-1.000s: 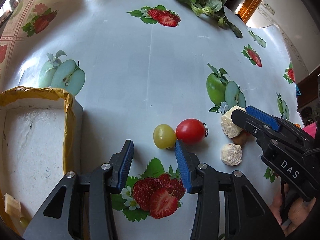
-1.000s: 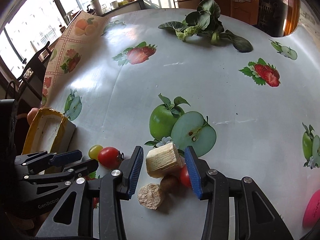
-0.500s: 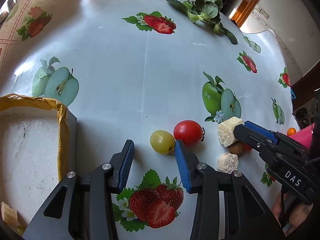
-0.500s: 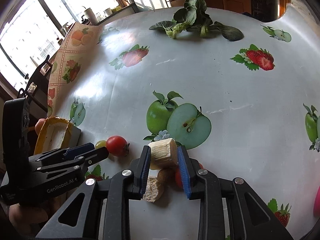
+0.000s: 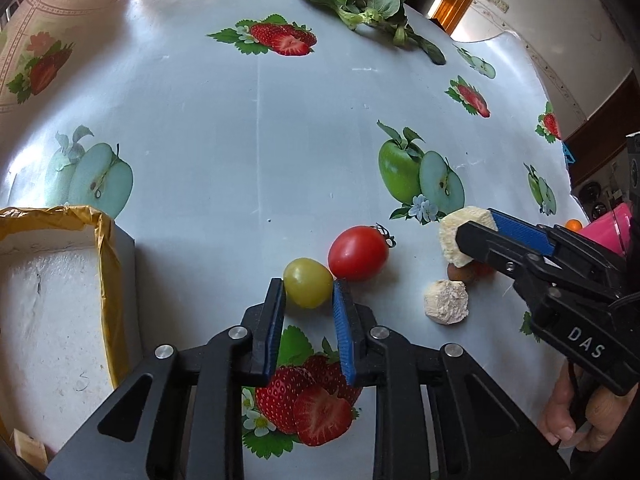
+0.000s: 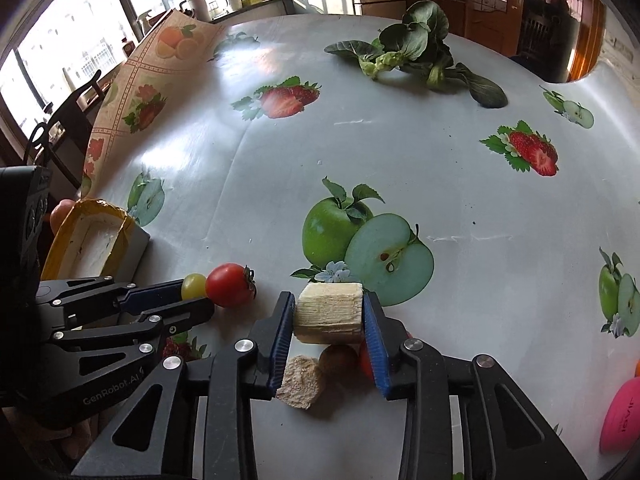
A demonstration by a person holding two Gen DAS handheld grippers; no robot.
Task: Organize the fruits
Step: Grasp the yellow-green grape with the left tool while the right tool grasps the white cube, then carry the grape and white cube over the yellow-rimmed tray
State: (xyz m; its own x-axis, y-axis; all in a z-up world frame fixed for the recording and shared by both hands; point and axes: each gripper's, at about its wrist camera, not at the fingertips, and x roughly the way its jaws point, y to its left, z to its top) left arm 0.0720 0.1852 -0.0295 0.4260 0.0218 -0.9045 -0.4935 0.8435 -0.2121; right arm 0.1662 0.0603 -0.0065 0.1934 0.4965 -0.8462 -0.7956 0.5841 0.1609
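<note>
A small yellow-green fruit lies on the fruit-print tablecloth, and my left gripper is shut on it, one blue pad on each side. A red tomato touches the fruit on its far right. In the right wrist view my right gripper has a pale fibrous chunk between its pads. The pads still touch the chunk while the jaws are opening slightly. Below it lie a crumbly round piece, a brown round fruit and a red fruit mostly hidden behind the right pad.
A white foam box with a yellow taped rim stands at the left, close to my left gripper. Leafy greens lie at the far side of the table. A pink object sits at the right edge. A hand holds the right gripper's handle.
My left jaws have closed onto the yellow-green fruit, which stood ahead of the open pads before. My right jaws have closed around the pale chunk.
</note>
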